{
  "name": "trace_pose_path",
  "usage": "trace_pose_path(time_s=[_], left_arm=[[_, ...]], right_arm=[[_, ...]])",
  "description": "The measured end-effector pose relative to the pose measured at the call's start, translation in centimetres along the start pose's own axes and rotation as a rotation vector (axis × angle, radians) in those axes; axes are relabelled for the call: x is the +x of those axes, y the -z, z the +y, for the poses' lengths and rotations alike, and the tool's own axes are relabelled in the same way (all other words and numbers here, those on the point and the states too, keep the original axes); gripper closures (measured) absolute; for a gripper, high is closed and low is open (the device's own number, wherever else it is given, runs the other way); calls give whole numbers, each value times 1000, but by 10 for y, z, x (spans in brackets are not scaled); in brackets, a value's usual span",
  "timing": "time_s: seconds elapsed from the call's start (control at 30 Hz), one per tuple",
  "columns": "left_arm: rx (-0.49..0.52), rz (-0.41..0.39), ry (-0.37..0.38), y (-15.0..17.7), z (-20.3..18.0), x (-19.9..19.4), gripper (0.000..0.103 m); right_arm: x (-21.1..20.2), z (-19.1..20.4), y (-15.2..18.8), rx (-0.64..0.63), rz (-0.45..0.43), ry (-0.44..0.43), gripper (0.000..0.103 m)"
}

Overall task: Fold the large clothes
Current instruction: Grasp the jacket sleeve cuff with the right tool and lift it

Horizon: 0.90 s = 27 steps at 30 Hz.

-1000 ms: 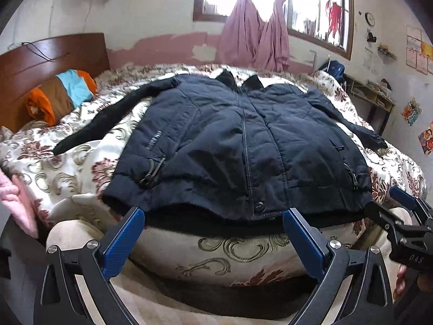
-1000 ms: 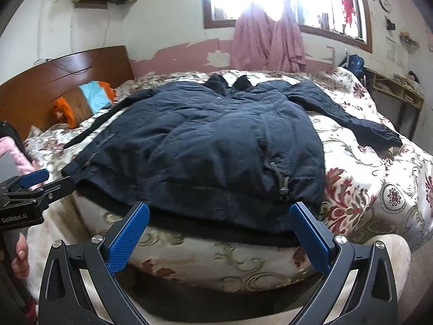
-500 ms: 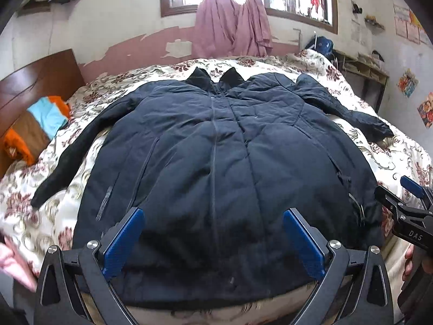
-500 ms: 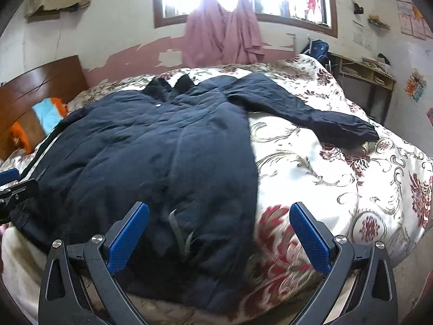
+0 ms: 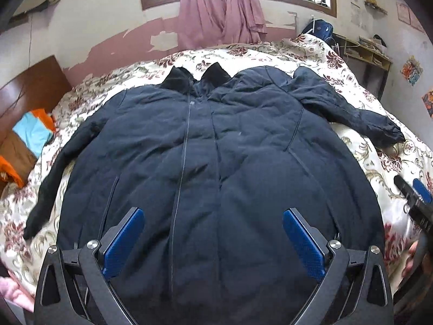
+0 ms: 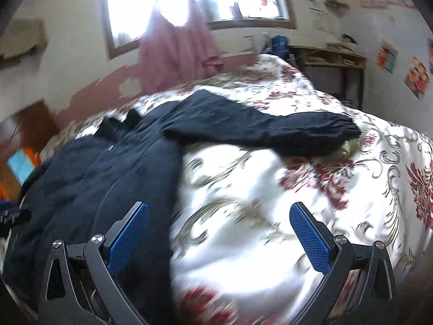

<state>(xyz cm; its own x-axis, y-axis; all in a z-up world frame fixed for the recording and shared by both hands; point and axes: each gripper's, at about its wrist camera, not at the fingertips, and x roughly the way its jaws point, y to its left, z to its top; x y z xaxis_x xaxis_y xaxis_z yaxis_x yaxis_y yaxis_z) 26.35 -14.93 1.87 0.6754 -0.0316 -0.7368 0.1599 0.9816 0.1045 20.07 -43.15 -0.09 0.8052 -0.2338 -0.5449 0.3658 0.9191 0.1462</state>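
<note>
A large dark navy padded jacket point(image 5: 216, 162) lies face up and zipped on the floral bedspread point(image 5: 311, 51), collar toward the window. Its left sleeve point(image 5: 51, 178) and right sleeve point(image 5: 360, 113) spread outward. My left gripper point(image 5: 212, 222) hovers open over the jacket's lower front, nothing between its blue pads point(image 5: 123, 241). In the right wrist view the jacket point(image 6: 89, 189) fills the left side and the right sleeve point(image 6: 270, 130) stretches across the bedspread point(image 6: 243, 216). My right gripper point(image 6: 219, 219) is open above the bare bedspread beside the jacket's edge, also seen as the right gripper point(image 5: 416, 197) in the left wrist view.
A wooden headboard point(image 5: 29, 86) and an orange, blue and brown pillow point(image 5: 24, 146) sit at the left. Pink curtains point(image 5: 224, 8) hang at the window behind the bed. A desk point(image 5: 362, 54) with clutter stands at the far right wall.
Both grippers moved forward and up over the bed. The left now looks down on the jacket's front; the right swung toward the right sleeve. Both stayed open.
</note>
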Motion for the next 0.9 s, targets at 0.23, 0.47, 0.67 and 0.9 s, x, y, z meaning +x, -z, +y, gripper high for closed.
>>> trace_pose_path(time_s=[0.23, 0.47, 0.67, 0.9], left_arm=[[64, -14, 11, -29, -24, 13, 0], [91, -26, 38, -59, -49, 44, 0], [76, 28, 83, -95, -68, 100, 0], [-28, 17, 151, -155, -81, 153, 0]], right_arm=[[31, -63, -73, 171, -91, 101, 1], [107, -125, -92, 417, 5, 187, 1], [157, -161, -57, 564, 91, 191, 1], [195, -185, -55, 693, 61, 69, 1]])
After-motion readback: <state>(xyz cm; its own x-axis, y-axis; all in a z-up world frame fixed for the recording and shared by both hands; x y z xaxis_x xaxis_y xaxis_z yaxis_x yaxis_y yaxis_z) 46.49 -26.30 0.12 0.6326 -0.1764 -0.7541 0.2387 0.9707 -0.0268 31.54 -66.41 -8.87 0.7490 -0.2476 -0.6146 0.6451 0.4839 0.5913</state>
